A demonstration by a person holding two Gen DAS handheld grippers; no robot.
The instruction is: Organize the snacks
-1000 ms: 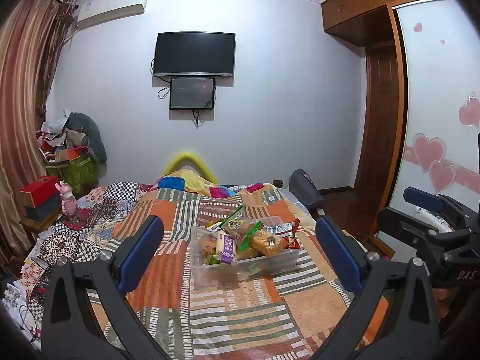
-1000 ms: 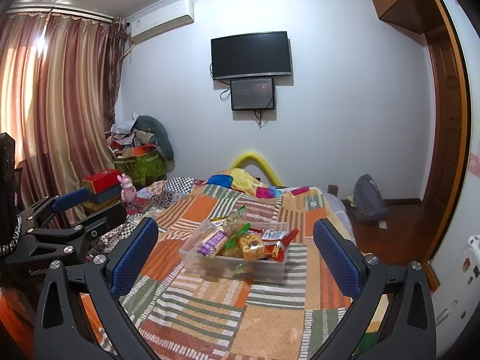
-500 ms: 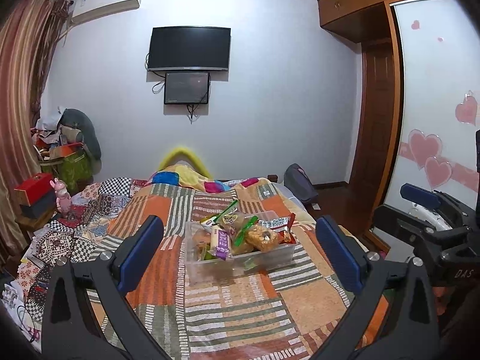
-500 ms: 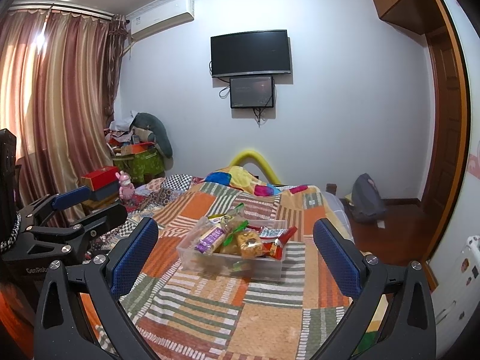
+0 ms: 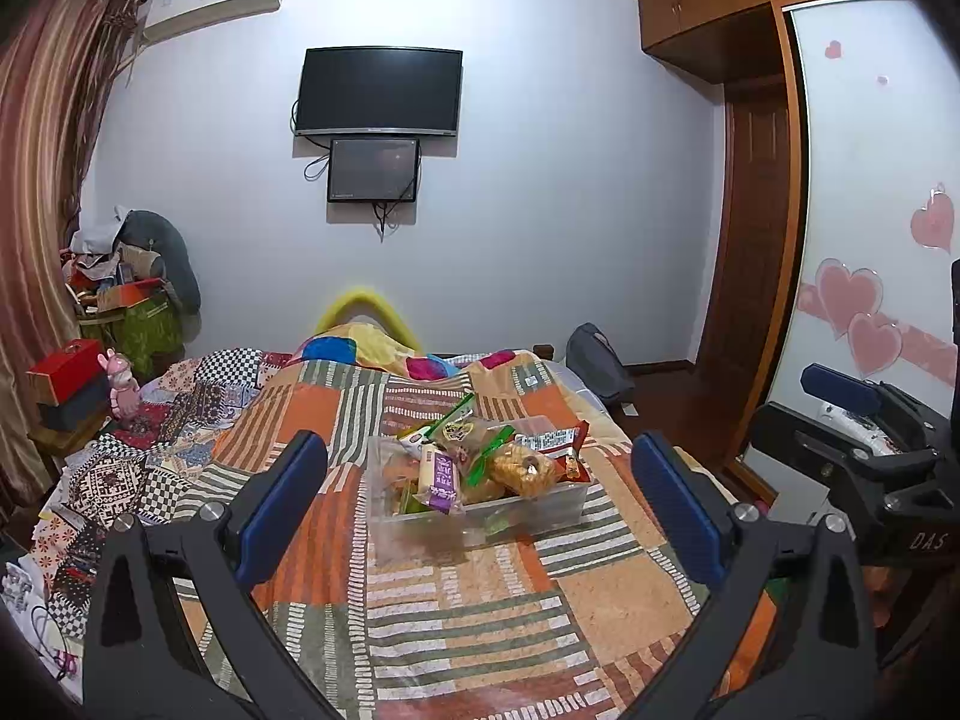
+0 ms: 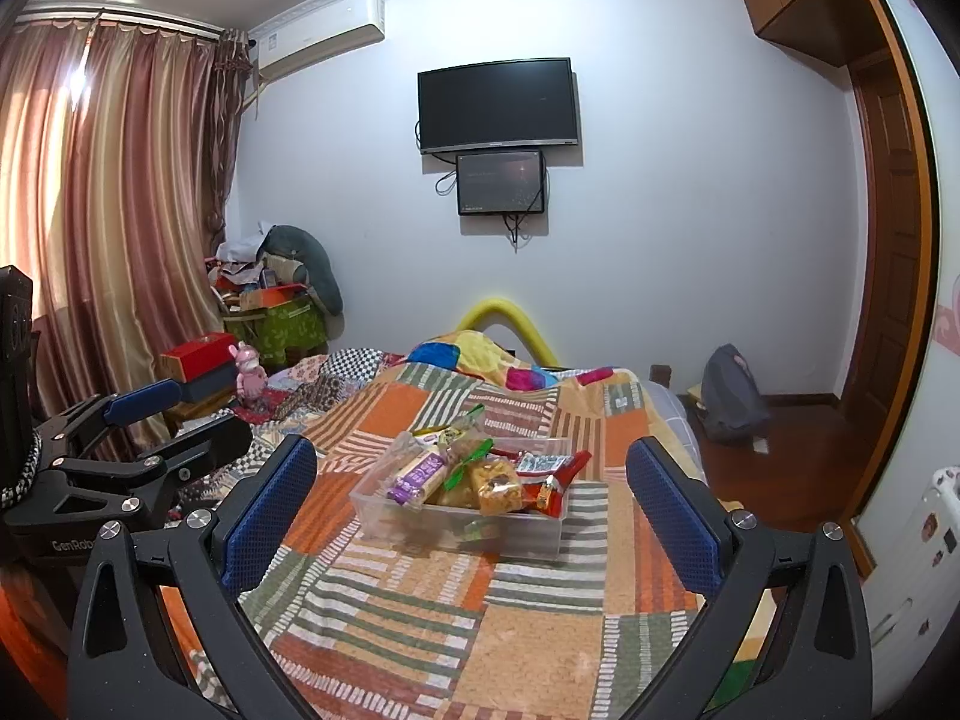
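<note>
Both views have drifted slightly; bin [image 5: 480, 510] of snacks [image 5: 474, 462] stays frame-centre on bed [image 5: 468, 618]. Your left gripper [image 5: 480, 501] and right gripper [image 6: 471, 501]: jaws apart, empty. No progress either way.

My two wrist cameras are looking forward along my wide-apart tongs, side by side above the near end of the bed [image 5: 600, 600], facing the far wall. Both are sharing the snack bin [image 5: 480, 510] [image 6: 462, 522] ahead and the TV [image 5: 378, 90] [image 6: 498, 105]; each is catching the other tongs at its edge.
</note>
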